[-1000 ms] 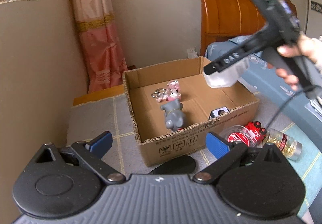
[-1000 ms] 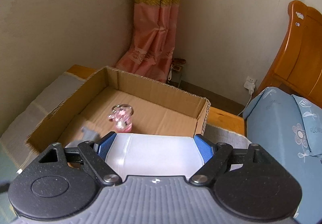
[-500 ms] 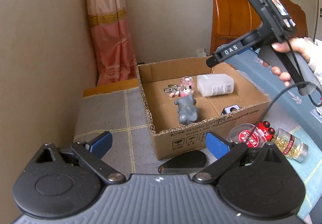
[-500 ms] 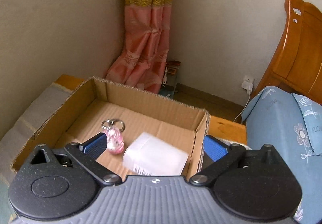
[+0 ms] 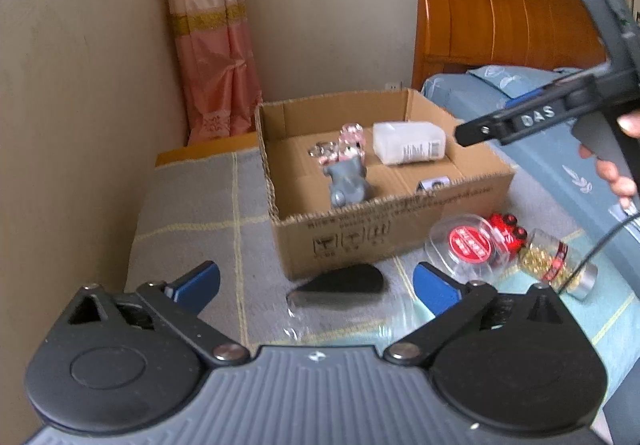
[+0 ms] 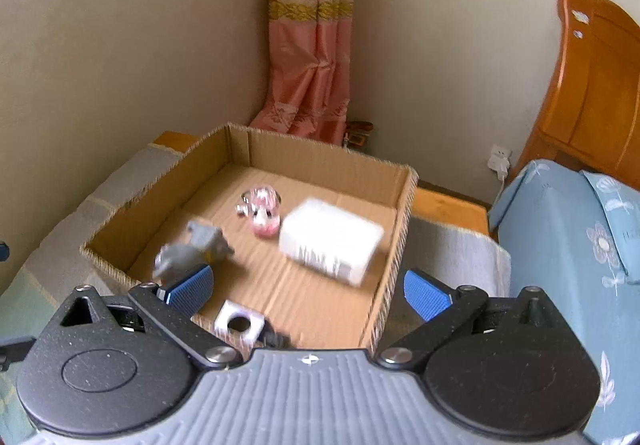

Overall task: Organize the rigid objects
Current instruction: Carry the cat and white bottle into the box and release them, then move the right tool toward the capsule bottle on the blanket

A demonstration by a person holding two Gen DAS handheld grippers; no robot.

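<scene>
While the box [image 5: 384, 205] already holds four things, the sorting looks roughly half done. Inside it lie a white bottle [image 5: 409, 143] on its side against the far right, a pink keychain charm [image 5: 351, 139] with metal rings, a grey figurine [image 5: 349, 181] and a small white cube [image 6: 239, 323] with a round hole near the front wall. Left outside, on the checked cloth in front of the box, are a clear tub [image 5: 468, 245] with a red label, a red toy [image 5: 507, 231], a jar [image 5: 556, 265] of golden beads with a metal cap, and a flat black teardrop-shaped piece [image 5: 344, 283]. Something clear and crinkled lies nearer the camera, too blurred to name.

The left hand-held gripper [image 5: 316, 283] is spread wide and holds nothing, hovering low over the black piece. The right hand-held gripper [image 6: 308, 289] is equally wide and empty, poised above the box's front right corner.

The box is corrugated cardboard, open-topped, with raw fluted edges and printed marks on its front. The bottle is smooth translucent plastic, squarish, with a printed label. The figurine looks like hard matte plastic or resin, rounded and lumpy. The charm is glossy. The tub and jar are clear, hard and cylindrical, likely to roll.
</scene>
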